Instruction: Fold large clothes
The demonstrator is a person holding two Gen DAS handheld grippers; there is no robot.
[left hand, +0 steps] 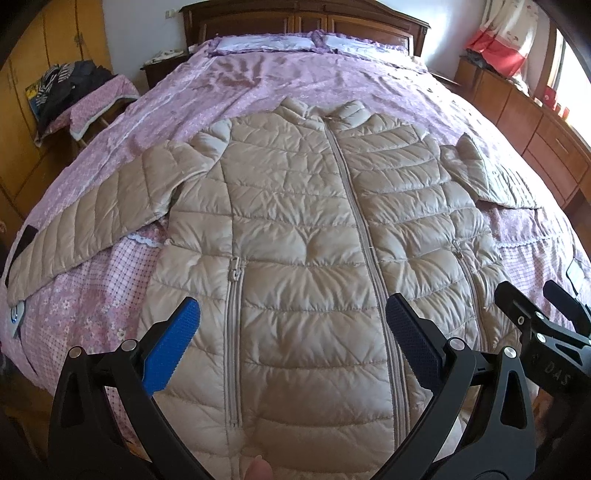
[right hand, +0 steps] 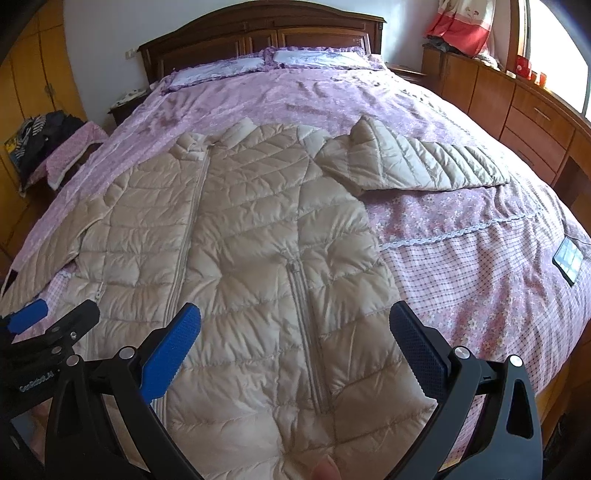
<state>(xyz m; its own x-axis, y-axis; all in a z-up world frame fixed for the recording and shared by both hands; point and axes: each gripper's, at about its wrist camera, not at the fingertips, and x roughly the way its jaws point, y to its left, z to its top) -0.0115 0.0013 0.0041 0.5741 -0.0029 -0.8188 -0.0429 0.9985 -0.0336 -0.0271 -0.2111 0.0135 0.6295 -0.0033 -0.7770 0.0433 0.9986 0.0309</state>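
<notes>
1. Item: beige quilted down jacket (left hand: 295, 229), zipped, front up, spread flat across the foot half of the bed (left hand: 258, 85), hem at the foot edge, collar toward the headboard (left hand: 303, 18).
2. Sleeves: left sleeve (left hand: 85, 221) runs out toward the bed's left edge; right sleeve (right hand: 413, 162) lies bent, angled toward the right edge.
3. Left gripper (left hand: 291, 343): blue pads wide apart, holding nothing, hovering above the hem left of the centre zip.
4. Right gripper (right hand: 295, 347): pads likewise spread, empty, over the hem near the right pocket zip.
5. Step in hand, judged: first fold not yet begun. Best done by pinching 1 sleeve at cuff and shoulder, laying it across the chest, pressing air out so the slippery padding stays put.
6. View differences: right wrist shows a dark phone-like slab (right hand: 569, 258) near the right edge and the full right sleeve; left wrist shows the whole left sleeve and cuff.
</notes>
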